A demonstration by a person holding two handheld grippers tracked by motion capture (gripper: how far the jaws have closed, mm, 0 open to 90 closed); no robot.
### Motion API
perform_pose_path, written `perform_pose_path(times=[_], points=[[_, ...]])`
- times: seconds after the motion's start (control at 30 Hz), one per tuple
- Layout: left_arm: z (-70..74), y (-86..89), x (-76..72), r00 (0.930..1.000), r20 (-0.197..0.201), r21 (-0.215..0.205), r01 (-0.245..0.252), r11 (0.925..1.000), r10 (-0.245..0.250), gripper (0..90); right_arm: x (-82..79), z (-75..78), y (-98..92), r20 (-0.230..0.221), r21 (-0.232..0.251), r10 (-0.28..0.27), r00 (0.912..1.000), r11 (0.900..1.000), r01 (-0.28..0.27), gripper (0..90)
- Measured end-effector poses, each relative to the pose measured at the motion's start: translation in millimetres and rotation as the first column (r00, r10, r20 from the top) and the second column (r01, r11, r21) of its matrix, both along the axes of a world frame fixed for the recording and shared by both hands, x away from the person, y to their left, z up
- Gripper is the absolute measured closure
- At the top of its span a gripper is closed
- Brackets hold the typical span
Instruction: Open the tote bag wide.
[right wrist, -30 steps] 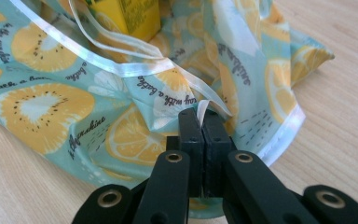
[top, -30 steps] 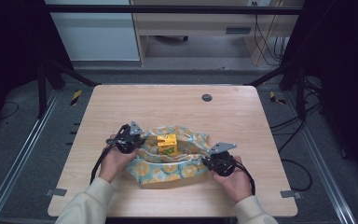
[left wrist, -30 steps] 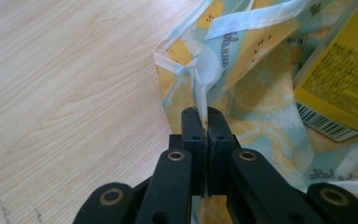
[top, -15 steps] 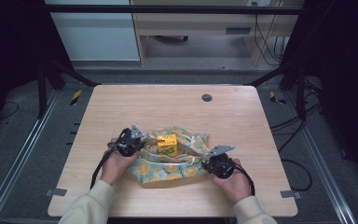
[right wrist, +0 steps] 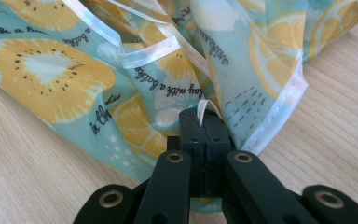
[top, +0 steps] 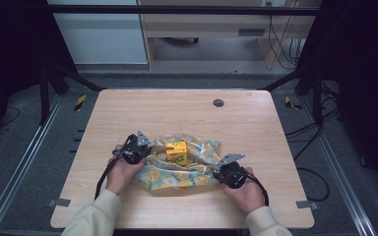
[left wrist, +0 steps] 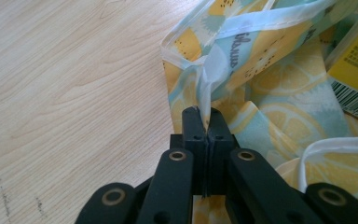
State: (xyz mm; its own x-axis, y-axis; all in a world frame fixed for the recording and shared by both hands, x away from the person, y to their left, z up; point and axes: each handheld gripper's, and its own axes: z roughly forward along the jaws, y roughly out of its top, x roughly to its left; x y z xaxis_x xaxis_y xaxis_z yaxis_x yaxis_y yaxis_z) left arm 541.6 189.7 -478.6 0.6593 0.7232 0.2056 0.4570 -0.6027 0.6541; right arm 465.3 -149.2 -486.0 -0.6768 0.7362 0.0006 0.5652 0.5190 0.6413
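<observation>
Little has changed since the earlier frames: both hands sit about where they were, the cloth (top: 182, 164) bunched between them as before.

Left gripper (top: 137, 146) at the cloth's left edge, jaws pressed together on a white hem strip (left wrist: 208, 86); in the left gripper view the strip rises straight out of the closed jaws. Right gripper (top: 230, 172) at the cloth's right near corner, jaws likewise clamped on a fold of white hem (right wrist: 205, 106).

Cloth: teal with lemon print, lying crumpled on the table (top: 187, 110), nearer the person's edge than the far one. Yellow box (top: 176, 152) stands on the cloth near its middle, between the two grippers, touching neither. Its barcode side shows at the right of the left gripper view (left wrist: 356, 70).

Edges: cloth's near edge sits a little in from the table's front edge; both forearms cross that edge. Right hem ends on bare wood just beside the right gripper.

Open room: far half of the table is bare wood apart from a dark round grommet (top: 218, 103). Bare strips also lie left of the left hand and right of the right hand.
</observation>
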Motion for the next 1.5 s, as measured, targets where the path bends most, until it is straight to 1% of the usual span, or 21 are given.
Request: perform_pose_path(times=[0.37, 0.6, 0.77, 0.8, 0.83, 0.87, 0.9, 0.93, 0.97, 1.0, 1.03, 1.07, 1.1, 1.13, 1.17, 1.2, 1.23, 1.27, 1.37, 1.47, 1.5], points=[[-0.3, 1.9, 0.6, 0.9999, 0.013, 0.021, -0.005, 0.9998, 0.004, 89.5, 2.5, -2.4, -1.2, -0.014, -0.012, 0.001, 0.9999, 1.000, -0.001, 89.8], [-4.2, 4.9, 1.6, 0.9999, -0.005, 0.003, -0.014, 0.9999, 0.014, 89.3, 2.7, -2.8, -1.1, -0.028, -0.005, -0.012, 0.9995, 1.000, 0.012, 89.8], [-3.3, 5.9, 0.3, 0.9999, -0.007, -0.003, -0.016, 0.9999, 0.016, 88.5, 2.7, -3.9, -2.3, -0.018, 0.010, -0.007, 0.9998, 1.000, 0.007, 88.6], [-2.3, 6.5, -1.2, 0.9999, -0.003, -0.010, -0.015, 0.9998, 0.015, 84.9, 2.1, -3.6, -4.0, -0.012, 0.031, -0.012, 0.9999, 0.999, 0.013, 85.0], [-2.3, 6.5, -1.2, 0.9999, -0.003, -0.010, -0.015, 0.9998, 0.015, 81.9, 2.1, -3.6, -4.0, -0.012, 0.031, -0.012, 0.9999, 0.999, 0.013, 85.0], [0.6, 7.3, -4.7, 0.9998, 0.006, -0.020, -0.016, 0.9997, 0.016, 78.7, 1.0, -0.6, -6.5, 0.019, 0.052, -0.010, 0.9998, 0.999, 0.009, 77.6], [0.6, 7.3, -4.7, 0.9998, 0.006, -0.020, -0.016, 0.9997, 0.016, 74.5, 1.0, -0.6, -6.5, 0.019, 0.052, -0.010, 0.9998, 0.999, 0.009, 77.6], [3.7, 7.6, -8.2, 0.9998, 0.013, -0.022, -0.013, 0.9997, 0.014, 74.5, -0.2, 1.6, -7.3, 0.029, 0.072, -0.018, 0.9994, 0.997, 0.015, 72.4], [11.9, 7.0, -19.0, 0.9986, 0.054, -0.015, 0.000, 0.9999, 0.000, 64.1, -2.9, 9.6, -10.6, 0.072, 0.118, -0.022, 0.9972, 0.993, 0.013, 62.4], [11.9, 7.0, -19.0, 0.9986, 0.054, -0.015, 0.000, 0.9999, 0.000, 58.3, -5.4, 14.8, -11.2, 0.097, 0.145, -0.026, 0.9949, 0.989, 0.011, 57.8], [19.7, 7.3, -27.2, 0.9960, 0.089, -0.010, 0.002, 1.0000, -0.001, 53.1, -6.7, 17.4, -11.5, 0.113, 0.157, -0.025, 0.9932, 0.988, 0.007, 53.7], [23.5, 8.3, -30.0, 0.9945, 0.104, -0.017, 0.001, 0.9999, 0.001, 49.0, -9.0, 21.3, -10.9, 0.132, 0.175, -0.025, 0.9909, 0.985, 0.001, 50.1], [23.5, 8.3, -30.0, 0.9945, 0.104, -0.017, 0.001, 0.9999, 0.001, 45.3, -10.4, 24.2, -9.9, 0.147, 0.186, -0.026, 0.9888, 0.983, -0.002, 46.7], [27.3, 9.6, -31.7, 0.9920, 0.126, -0.025, 0.001, 0.9997, 0.003, 45.3, -10.4, 24.2, -9.9, 0.147, 0.186, -0.026, 0.9888, 0.983, -0.002, 46.7], [33.3, 11.1, -34.2, 0.9875, 0.156, -0.050, -0.013, 0.9987, 0.021, 38.5, -12.7, 31.0, -8.1, 0.193, 0.189, -0.033, 0.9807, 0.982, -0.004, 40.8], [33.3, 11.1, -34.2, 0.9875, 0.156, -0.050, -0.013, 0.9987, 0.021, 34.9, -13.8, 33.9, -7.4, 0.214, 0.189, -0.037, 0.9761, 0.982, -0.004, 37.8], [36.9, 11.8, -34.9, 0.9849, 0.171, -0.067, -0.014, 0.9977, 0.025, 34.9, -13.8, 33.9, -7.4, 0.214, 0.189, -0.037, 0.9761, 0.982, -0.004, 37.8], [44.4, 11.8, -36.8, 0.9803, 0.194, -0.108, -0.016, 0.9941, 0.037, 30.1, -16.7, 42.5, -6.1, 0.261, 0.205, -0.063, 0.9633, 0.979, 0.008, 32.0], [51.0, 11.7, -41.0, 0.9806, 0.190, -0.145, -0.023, 0.9892, 0.050, 24.4, -18.1, 49.4, -9.0, 0.302, 0.216, -0.106, 0.9475, 0.976, 0.040, 26.0], [56.7, 12.4, -46.9, 0.9820, 0.182, -0.177, -0.015, 0.9842, 0.048, 21.2, -18.0, 51.0, -15.3, 0.302, 0.230, -0.138, 0.9431, 0.971, 0.069, 21.4], [56.7, 12.4, -46.9, 0.9820, 0.182, -0.177, -0.015, 0.9842, 0.048, 20.5, -18.0, 51.0, -15.3, 0.302, 0.230, -0.138, 0.9431, 0.971, 0.069, 21.4]])
